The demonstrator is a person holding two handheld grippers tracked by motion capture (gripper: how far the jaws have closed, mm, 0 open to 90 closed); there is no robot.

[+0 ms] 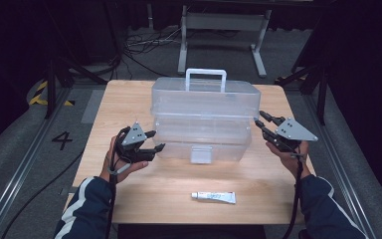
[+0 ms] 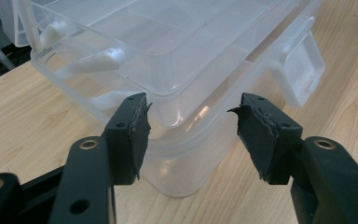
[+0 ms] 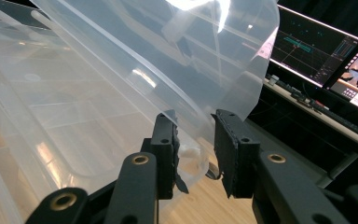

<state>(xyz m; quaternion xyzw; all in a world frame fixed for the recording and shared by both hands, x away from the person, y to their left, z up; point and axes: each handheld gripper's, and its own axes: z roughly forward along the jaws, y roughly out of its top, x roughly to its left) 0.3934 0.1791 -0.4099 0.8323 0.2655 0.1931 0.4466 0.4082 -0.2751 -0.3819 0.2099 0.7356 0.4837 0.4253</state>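
Here the left gripper [image 2: 191, 116] is holding its jaws open just off the near-left corner of the clear box [image 1: 201, 117], while the right gripper [image 3: 196, 140] is bracketing the lid's right edge, gripping nothing. The translucent box is sitting mid-surface [image 1: 144, 199], long axis running left-right.

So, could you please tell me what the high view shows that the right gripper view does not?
High view alone: the small white tube lying on the wooden table near the person, the box's white handle and front latch, and the left tool at the box's left end. Right gripper view alone: lit monitors behind the table. Both: the clear plastic box and the right tool, its jaws either side of the box's edge.
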